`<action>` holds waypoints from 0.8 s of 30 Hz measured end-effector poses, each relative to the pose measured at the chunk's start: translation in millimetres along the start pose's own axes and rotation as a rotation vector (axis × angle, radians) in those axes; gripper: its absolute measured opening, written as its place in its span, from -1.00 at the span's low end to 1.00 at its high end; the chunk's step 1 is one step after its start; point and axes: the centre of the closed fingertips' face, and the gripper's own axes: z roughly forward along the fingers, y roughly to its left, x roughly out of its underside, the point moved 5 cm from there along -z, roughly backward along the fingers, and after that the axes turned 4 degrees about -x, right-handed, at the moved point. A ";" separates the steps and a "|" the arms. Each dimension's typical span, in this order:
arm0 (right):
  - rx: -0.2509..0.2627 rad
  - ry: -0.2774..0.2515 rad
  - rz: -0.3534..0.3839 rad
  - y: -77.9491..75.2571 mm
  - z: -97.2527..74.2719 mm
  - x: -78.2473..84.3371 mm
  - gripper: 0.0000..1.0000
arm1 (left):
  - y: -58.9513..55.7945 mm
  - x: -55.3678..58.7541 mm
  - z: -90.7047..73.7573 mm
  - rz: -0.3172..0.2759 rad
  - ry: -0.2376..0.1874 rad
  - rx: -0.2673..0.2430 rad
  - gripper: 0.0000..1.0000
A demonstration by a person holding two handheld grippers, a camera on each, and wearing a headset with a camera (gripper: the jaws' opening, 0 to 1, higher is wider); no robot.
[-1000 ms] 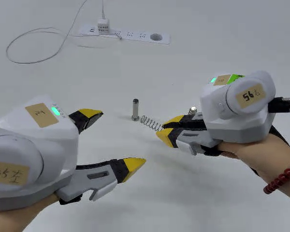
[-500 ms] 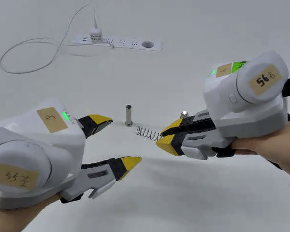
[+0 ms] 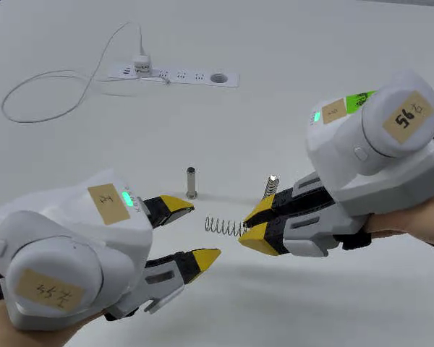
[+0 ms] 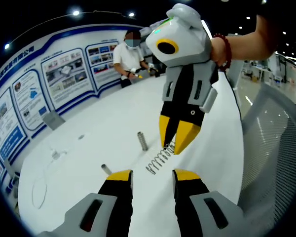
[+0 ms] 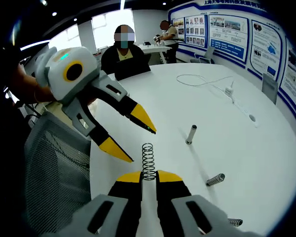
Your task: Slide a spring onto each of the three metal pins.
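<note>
While working over the middle of the white tabletop (image 3: 311,58), far from every edge, seems to be at the threading of the bare pin, as a judgement from the present layout. On the near-left side, the left gripper (image 3: 202,231): released, jaws wide apart, nothing between them, tips turned toward the work. From the right edge, the right gripper (image 3: 247,227): clenched on one end of the loose spring (image 3: 223,226), held about level, just above the surface or touching it, cannot tell which, free end toward the left gripper. Near the far edge, a power strip (image 3: 173,74) with its cable (image 3: 43,87) looping toward the far-left corner; no part in the task. In the middle, upright, the bare pin (image 3: 192,182), just beyond the free end of the loose spring and apart from it. Just beside the right gripper's upper jaw, a second pin (image 3: 272,186), upright, already wearing coils. At the bottom of the right gripper view, one more coiled piece (image 5: 235,221), too small to tell well. Next: lift the loose spring, turn it upright, bring its open end exactly over the top of the bare pin and lower it straight; possibly steady the pin with the left gripper, since narrow and probably easy to tip.
</note>
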 end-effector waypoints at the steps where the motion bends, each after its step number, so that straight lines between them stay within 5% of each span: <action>1: -0.011 0.007 -0.001 1.4 0.1 0.7 -0.77 | -0.7 -0.4 0.1 0.003 0.000 0.007 -0.36; 24: -0.116 0.032 -0.059 8.8 -4.5 1.8 -0.77 | -10.9 0.7 1.2 0.001 0.016 0.115 -0.66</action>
